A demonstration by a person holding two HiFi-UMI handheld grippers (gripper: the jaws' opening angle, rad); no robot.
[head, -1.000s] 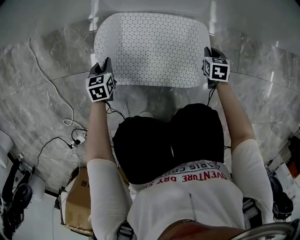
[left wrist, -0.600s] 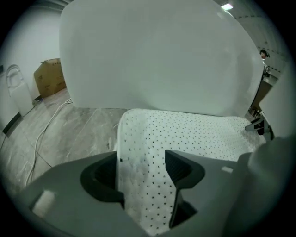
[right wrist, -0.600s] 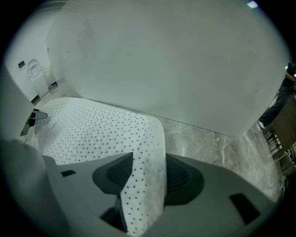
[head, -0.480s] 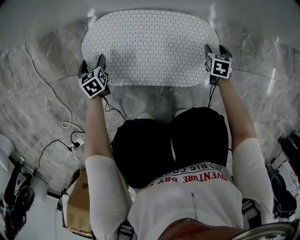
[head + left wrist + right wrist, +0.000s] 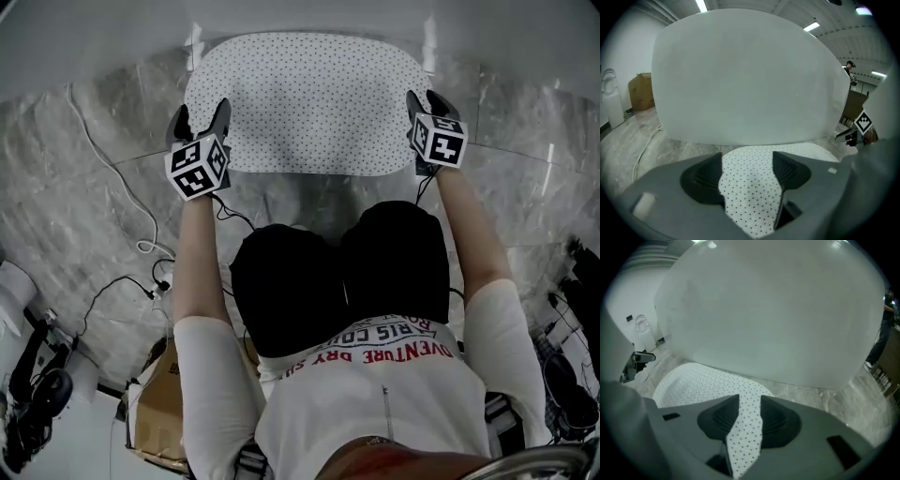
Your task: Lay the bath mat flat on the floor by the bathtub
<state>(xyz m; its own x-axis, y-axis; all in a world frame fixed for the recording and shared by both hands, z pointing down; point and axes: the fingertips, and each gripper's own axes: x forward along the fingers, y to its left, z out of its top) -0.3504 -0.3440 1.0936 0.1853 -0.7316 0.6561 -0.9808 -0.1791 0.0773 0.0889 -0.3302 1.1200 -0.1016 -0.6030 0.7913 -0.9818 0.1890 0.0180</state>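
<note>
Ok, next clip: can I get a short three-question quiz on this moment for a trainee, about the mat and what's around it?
1. True or false: the bath mat lies inside the bathtub.
2. What shows between the jaws of the left gripper? A) a cable B) the dotted bath mat C) nothing
3. Name the brown thing on the floor at the person's left.
Key: 1 false, it lies flat on the floor beside the bathtub. 2 B; those jaws are opening and do not press on it. 3 a cardboard box.

Bathtub (image 5: 300,14) cut off by top edge.
</note>
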